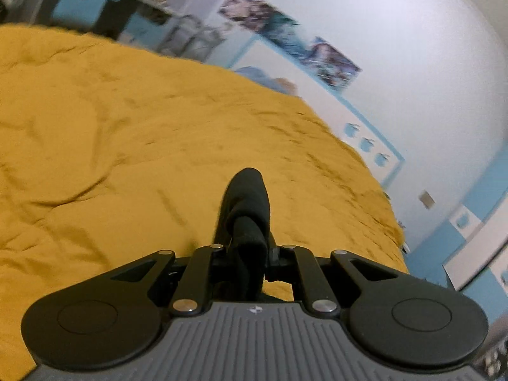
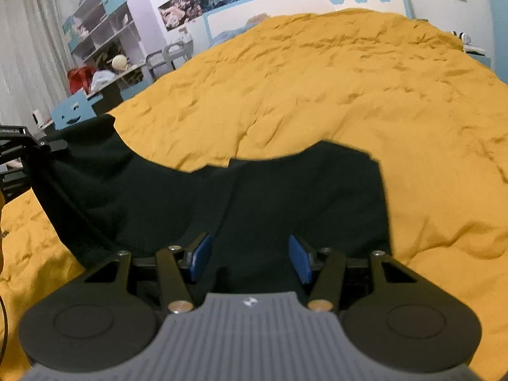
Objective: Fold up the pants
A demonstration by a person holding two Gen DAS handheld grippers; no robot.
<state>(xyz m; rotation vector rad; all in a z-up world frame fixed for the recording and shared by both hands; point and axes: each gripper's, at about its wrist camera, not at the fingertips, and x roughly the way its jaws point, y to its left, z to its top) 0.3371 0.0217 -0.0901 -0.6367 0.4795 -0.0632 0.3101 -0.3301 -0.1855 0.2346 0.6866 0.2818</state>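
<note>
The black pants (image 2: 285, 197) lie on the mustard-yellow bedspread (image 2: 317, 79) in the right wrist view. Their left part is lifted toward my left gripper (image 2: 47, 146) at the left edge. In the left wrist view my left gripper (image 1: 246, 241) is shut on a bunched fold of the black pants (image 1: 247, 203), held above the bedspread (image 1: 127, 127). My right gripper (image 2: 249, 257) is open, its blue pads (image 2: 200, 257) standing apart just over the near part of the pants, gripping nothing.
A white and blue headboard (image 2: 301, 9) with apple cut-outs stands at the far end of the bed. Shelves (image 2: 101, 22) and a cluttered desk (image 2: 104, 76) stand to the left. White curtains (image 2: 25, 47) hang at far left. Posters (image 1: 285, 38) are on the wall.
</note>
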